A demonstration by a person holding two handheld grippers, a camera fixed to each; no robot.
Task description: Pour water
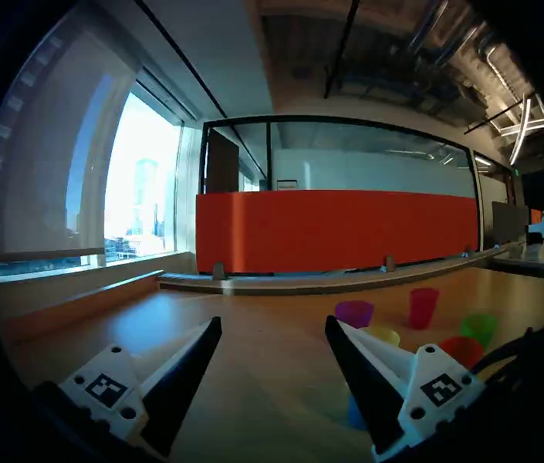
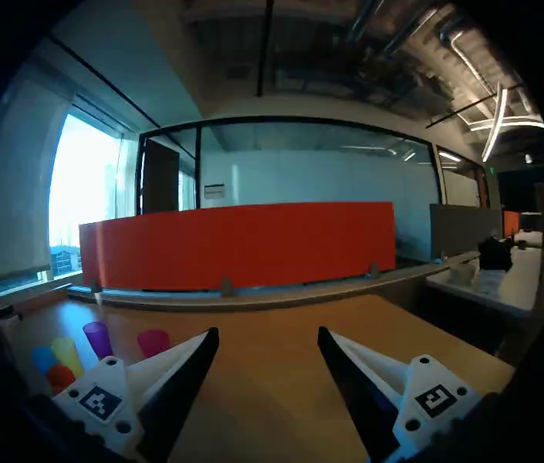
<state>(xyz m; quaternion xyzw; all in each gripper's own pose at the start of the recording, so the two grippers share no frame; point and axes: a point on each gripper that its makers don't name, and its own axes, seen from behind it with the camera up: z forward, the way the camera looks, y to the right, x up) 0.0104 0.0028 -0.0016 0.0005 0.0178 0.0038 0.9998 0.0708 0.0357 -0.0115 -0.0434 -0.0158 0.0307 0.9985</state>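
- Two grippers, both spread wide with nothing between the fingers: left gripper (image 1: 272,319) and right gripper (image 2: 266,331), each low over the surface (image 1: 272,386).
- Surface: smooth light wood, long, with a raised lip along the far edge.
- Far left: bright window (image 1: 140,193) with a city view.
- Centre: flat matte orange panel (image 1: 333,231) standing along the back edge of the surface, with a glass wall (image 1: 349,154) in a dark frame behind it.
- Right of centre in the left gripper view, a group of cups stands close together: purple cup (image 1: 354,312), yellow cup (image 1: 382,334), pink cup (image 1: 424,307), red cup (image 1: 462,349), green cup (image 1: 478,328).
- Blue cup (image 1: 354,415) partly hidden behind the gripper's finger.
- Cups are tapered, translucent, plastic-looking; contents cannot be told.
- In the right gripper view the cups sit at far left.
- Gripper fingers: black wedges, white mounts, square markers.
- Upper right: exposed pipes and strip lights (image 1: 522,123).
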